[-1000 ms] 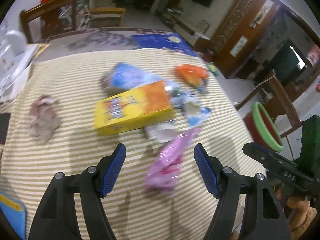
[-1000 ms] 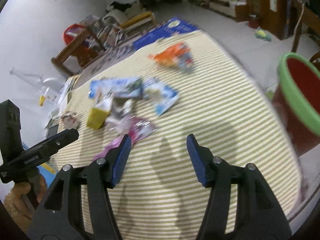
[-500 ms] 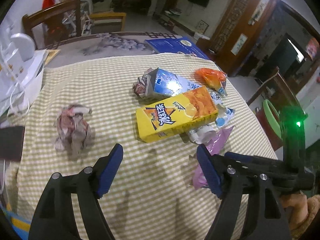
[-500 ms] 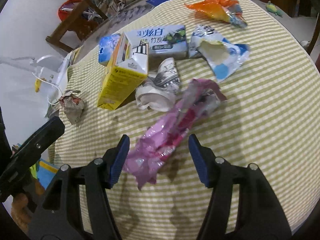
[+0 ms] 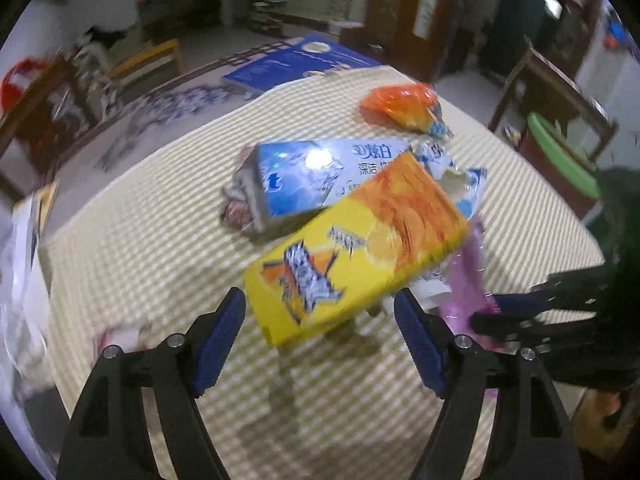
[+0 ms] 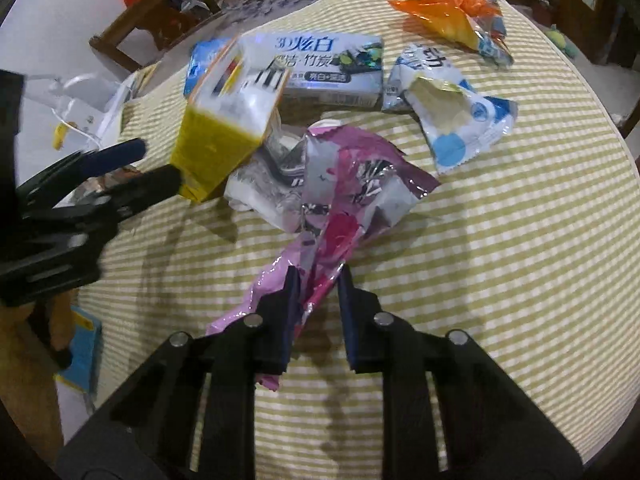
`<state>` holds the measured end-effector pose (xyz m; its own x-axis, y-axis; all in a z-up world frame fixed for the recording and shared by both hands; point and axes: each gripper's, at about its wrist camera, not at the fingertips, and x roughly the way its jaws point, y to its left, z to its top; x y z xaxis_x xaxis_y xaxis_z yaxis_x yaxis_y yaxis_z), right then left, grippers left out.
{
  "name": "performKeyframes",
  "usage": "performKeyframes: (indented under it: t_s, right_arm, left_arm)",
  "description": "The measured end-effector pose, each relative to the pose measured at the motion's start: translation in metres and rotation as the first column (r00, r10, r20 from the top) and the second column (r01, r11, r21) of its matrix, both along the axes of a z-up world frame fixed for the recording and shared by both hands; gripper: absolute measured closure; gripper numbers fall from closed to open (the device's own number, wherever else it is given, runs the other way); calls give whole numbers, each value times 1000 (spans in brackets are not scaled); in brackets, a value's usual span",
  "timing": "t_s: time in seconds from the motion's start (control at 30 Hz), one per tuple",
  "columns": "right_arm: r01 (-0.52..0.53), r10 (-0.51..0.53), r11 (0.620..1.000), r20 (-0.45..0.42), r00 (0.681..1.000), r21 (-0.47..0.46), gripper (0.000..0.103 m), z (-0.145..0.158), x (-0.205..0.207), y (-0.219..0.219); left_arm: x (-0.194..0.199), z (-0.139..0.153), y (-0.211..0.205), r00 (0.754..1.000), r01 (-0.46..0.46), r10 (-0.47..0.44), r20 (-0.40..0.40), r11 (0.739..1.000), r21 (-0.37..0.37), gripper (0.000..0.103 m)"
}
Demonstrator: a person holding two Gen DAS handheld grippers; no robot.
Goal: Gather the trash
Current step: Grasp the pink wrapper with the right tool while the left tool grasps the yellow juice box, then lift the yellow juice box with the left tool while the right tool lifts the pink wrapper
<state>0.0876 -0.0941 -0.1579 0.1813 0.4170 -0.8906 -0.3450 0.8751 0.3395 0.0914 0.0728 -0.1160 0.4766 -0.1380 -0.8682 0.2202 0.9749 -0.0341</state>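
With its jaws just closed, our right gripper (image 6: 316, 276) pinches the near end of the pink wrapper (image 6: 340, 200) on the striped tablecloth (image 6: 520, 240); the wrapper's long axis runs away from us toward the pile. Our left gripper (image 5: 320, 332) stands wide, holding nothing, straddling the near end of the yellow box (image 5: 352, 256).

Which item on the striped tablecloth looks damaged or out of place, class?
The white-and-blue wrapper lies torn open, its pale lining showing, right of the yellow box. The pink wrapper is crumpled, its near end pinched in the right tool.
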Motion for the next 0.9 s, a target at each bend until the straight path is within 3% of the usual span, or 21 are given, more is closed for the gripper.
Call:
performKeyframes:
  t_s: [0.37, 0.67, 0.9]
  right_arm:
    - [19, -20, 999, 29, 999, 33, 84, 20, 1, -27]
    - [17, -4, 993, 119, 993, -115, 84, 30, 3, -50]
    - [31, -17, 992, 111, 994, -124, 84, 26, 5, -59]
  left_arm:
    - [19, -12, -29, 988, 154, -149, -47, 981, 115, 27]
    - [28, -13, -41, 983, 180, -174, -60, 977, 112, 19]
    - [35, -15, -49, 983, 184, -178, -52, 972, 149, 19]
